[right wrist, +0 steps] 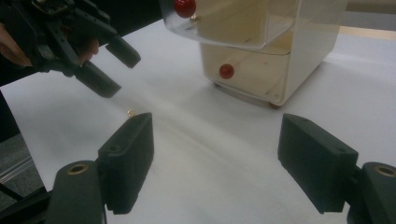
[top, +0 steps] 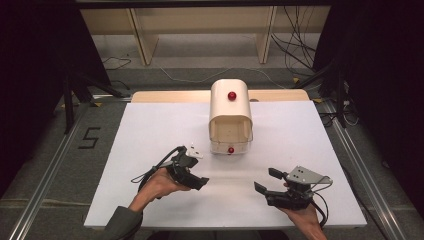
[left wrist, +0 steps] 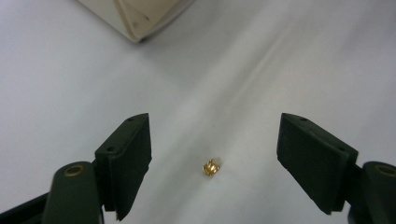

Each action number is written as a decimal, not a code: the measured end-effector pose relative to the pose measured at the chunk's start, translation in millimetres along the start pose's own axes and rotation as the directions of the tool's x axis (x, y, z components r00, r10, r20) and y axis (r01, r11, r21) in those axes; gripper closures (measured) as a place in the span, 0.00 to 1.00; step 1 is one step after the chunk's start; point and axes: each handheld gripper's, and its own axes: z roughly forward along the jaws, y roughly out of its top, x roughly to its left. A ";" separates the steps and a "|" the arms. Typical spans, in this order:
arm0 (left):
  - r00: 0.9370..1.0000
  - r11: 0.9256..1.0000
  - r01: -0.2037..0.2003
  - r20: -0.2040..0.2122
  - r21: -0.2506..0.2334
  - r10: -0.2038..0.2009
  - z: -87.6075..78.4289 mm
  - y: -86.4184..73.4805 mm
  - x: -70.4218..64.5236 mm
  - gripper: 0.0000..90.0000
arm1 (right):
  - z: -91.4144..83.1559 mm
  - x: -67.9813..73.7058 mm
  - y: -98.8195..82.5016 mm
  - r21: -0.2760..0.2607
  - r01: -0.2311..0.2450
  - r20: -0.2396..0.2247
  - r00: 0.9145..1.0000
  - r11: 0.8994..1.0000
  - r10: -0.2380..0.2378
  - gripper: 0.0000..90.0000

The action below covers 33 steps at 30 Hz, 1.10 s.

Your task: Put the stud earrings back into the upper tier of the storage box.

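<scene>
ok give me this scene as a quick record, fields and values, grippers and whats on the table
surface: white table
left gripper: open, over a small gold piece on the table, not touching it
right gripper: open, holding nothing
cream box: at the far middle, two clear drawers with red knobs
upper drawer: pulled out
lower drawer: shut

Even overhead light makes the white table [top: 300, 150] bright in the high view, while the room at 9 and 3 o'clock falls to near black. The left gripper view is soft, with streaky blur toward 1 o'clock. Faint shadows lie under the cream drawer box [right wrist: 280, 56]
</scene>
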 end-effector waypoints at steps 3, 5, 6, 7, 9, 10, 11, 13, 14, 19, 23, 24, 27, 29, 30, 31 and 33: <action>1.000 0.999 -0.014 0.006 0.044 0.014 6.6 -2.1 0.1 0.33 | 0.0 -0.2 0.0 0.000 -0.001 0.000 1.000 1.000 0.001 0.31; 1.000 0.996 -0.028 0.016 0.080 0.027 10.7 -3.1 0.9 0.36 | 0.1 -0.1 -0.1 0.001 -0.001 -0.001 1.000 1.000 0.001 0.31; 1.000 0.996 -0.025 0.019 0.084 0.023 13.0 -3.6 0.4 0.38 | 0.2 -0.1 -0.1 0.001 -0.001 -0.001 1.000 1.000 0.001 0.31; 0.999 0.994 -0.034 0.026 0.100 0.032 14.4 -4.0 0.9 0.40 | 0.2 -0.1 -0.1 0.001 -0.001 -0.001 1.000 1.000 0.001 0.31; 0.999 0.994 -0.030 0.027 0.105 0.027 17.9 -4.7 0.1 0.44 | 0.3 -0.2 -0.1 0.002 -0.001 -0.001 1.000 1.000 0.001 0.31; 0.999 0.993 -0.037 0.028 0.115 0.034 19.0 -4.6 0.8 0.46 | 0.4 -0.3 -0.1 0.002 -0.001 -0.001 1.000 1.000 0.001 0.31; 0.999 0.992 -0.034 0.029 0.120 0.031 20.3 -4.7 0.8 0.48 | 0.5 -0.3 -0.2 0.002 -0.001 -0.001 1.000 1.000 0.001 0.31; 0.998 0.987 -0.054 0.030 0.149 0.050 22.1 -4.4 1.8 0.51 | 0.7 -0.2 -0.3 0.002 0.001 -0.002 1.000 1.000 -0.001 0.31; 0.998 0.986 -0.056 0.028 0.155 0.053 23.1 -4.2 1.6 0.53 | 0.7 -0.1 -0.3 0.003 0.000 -0.002 1.000 1.000 0.000 0.31; 0.997 0.980 -0.069 0.040 0.187 0.062 28.7 -2.8 1.4 0.62 | 0.9 0.0 -0.4 0.005 0.001 -0.002 1.000 1.000 -0.001 0.31; 0.997 0.975 -0.070 0.051 0.210 0.061 34.3 -2.2 2.3 0.68 | 1.0 0.1 -0.5 0.007 0.003 -0.002 1.000 1.000 -0.003 0.31; 0.997 0.975 -0.064 0.050 0.213 0.055 35.5 -2.4 1.9 0.70 | 1.0 0.1 -0.5 0.006 0.003 -0.002 1.000 1.000 -0.003 0.31; 0.998 0.974 -0.060 0.041 0.220 0.053 36.3 -1.9 1.2 0.73 | 1.1 -0.1 -0.5 0.007 0.003 -0.003 1.000 1.000 -0.003 0.31; 0.998 0.974 -0.055 0.034 0.221 0.049 37.0 -1.4 0.7 0.75 | 1.2 0.1 -0.5 0.008 0.003 -0.002 1.000 1.000 -0.003 0.31; 0.998 0.973 -0.056 0.032 0.222 0.050 37.1 -1.2 0.2 0.75 | 1.3 0.3 -0.5 0.009 0.004 -0.002 1.000 1.000 -0.004 0.31; 0.998 0.973 -0.058 0.031 0.222 0.052 37.5 -0.9 -0.9 0.76 | 1.4 0.4 -0.5 0.009 0.005 -0.003 1.000 1.000 -0.005 0.31; 0.998 0.972 -0.062 0.033 0.226 0.056 37.7 -0.3 -1.9 0.78 | 1.6 0.5 -0.6 0.009 0.006 -0.004 1.000 1.000 -0.006 0.31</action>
